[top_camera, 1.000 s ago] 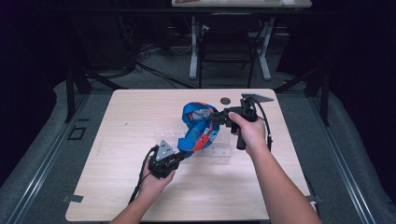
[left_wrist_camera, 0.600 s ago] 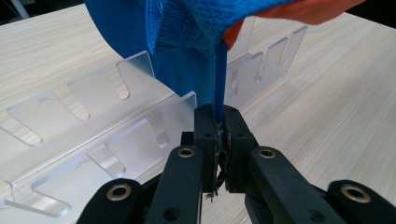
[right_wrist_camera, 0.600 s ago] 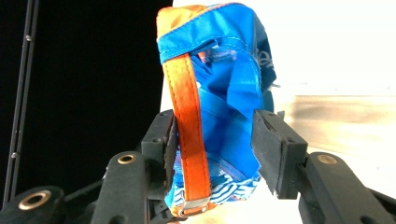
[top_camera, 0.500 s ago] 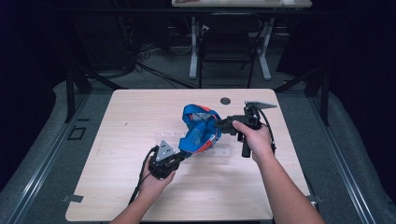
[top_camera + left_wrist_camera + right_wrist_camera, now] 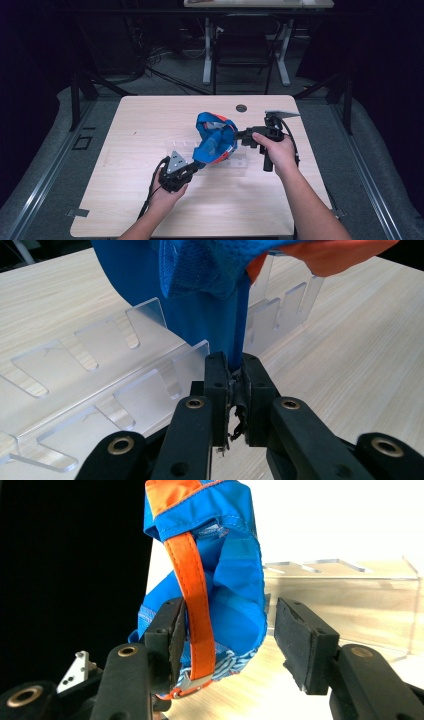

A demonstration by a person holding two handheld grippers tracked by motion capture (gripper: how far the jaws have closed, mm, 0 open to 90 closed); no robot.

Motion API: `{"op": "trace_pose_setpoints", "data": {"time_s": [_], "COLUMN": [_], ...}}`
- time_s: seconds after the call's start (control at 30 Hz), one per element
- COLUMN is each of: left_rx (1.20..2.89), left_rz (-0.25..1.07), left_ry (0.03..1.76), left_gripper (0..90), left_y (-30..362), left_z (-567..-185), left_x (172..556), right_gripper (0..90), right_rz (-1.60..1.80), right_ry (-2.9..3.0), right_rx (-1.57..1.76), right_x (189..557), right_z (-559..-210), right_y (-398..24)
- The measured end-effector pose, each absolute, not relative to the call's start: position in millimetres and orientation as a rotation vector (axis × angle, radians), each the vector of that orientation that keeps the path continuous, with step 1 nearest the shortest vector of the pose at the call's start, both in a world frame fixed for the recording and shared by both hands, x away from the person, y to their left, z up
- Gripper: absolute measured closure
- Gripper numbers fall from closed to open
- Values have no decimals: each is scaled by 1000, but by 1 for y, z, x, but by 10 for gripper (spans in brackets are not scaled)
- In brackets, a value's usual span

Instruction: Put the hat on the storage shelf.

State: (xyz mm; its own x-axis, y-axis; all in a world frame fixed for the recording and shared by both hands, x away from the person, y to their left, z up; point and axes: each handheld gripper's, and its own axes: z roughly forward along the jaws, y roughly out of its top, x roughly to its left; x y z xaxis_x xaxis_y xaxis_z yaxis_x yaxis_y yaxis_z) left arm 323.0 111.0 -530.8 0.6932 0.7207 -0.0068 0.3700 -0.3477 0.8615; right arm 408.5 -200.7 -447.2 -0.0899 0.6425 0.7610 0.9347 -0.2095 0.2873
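A blue cap (image 5: 215, 140) with orange trim hangs above a clear acrylic slotted rack (image 5: 241, 163) at the middle of the wooden table (image 5: 145, 125). My left gripper (image 5: 197, 164) is shut on the cap's lower edge from the near left. In the left gripper view the black jaws of the left gripper (image 5: 232, 365) pinch a fold of the blue cap (image 5: 200, 290) over the rack (image 5: 100, 385). My right gripper (image 5: 239, 135) stands open at the cap's right side. In the right gripper view the right gripper (image 5: 227, 625) has the blue cap (image 5: 235, 580) and its orange strap (image 5: 192, 580) between its spread jaws.
A small dark round hole (image 5: 241, 108) lies in the table behind the cap. Bare wood stretches to the left and along the near edge. Beyond the table's far edge stand the metal legs (image 5: 207, 50) of another table, with cables on the floor.
My right hand has shifted a little toward the near right. The cap and my left gripper have stayed almost in place.
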Motion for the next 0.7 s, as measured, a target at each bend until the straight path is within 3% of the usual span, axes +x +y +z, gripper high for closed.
{"op": "trace_pose_setpoints", "data": {"time_s": [0.33,0.53,0.7], "left_rx": [1960,1965,1958], "left_rz": [479,470,458], "left_ry": [849,838,833], "left_gripper": [819,766,667], "left_y": [112,113,115], "left_z": [-530,-528,-526], "left_x": [323,320,316], "right_gripper": [468,464,461], "right_rz": [-1192,-1198,-1174], "right_ry": [-1729,-1735,-1788], "right_rx": [-1879,-1890,-1902], "right_x": [403,399,393], "right_z": [-448,-447,-447], "right_y": [-211,-215,-219]}}
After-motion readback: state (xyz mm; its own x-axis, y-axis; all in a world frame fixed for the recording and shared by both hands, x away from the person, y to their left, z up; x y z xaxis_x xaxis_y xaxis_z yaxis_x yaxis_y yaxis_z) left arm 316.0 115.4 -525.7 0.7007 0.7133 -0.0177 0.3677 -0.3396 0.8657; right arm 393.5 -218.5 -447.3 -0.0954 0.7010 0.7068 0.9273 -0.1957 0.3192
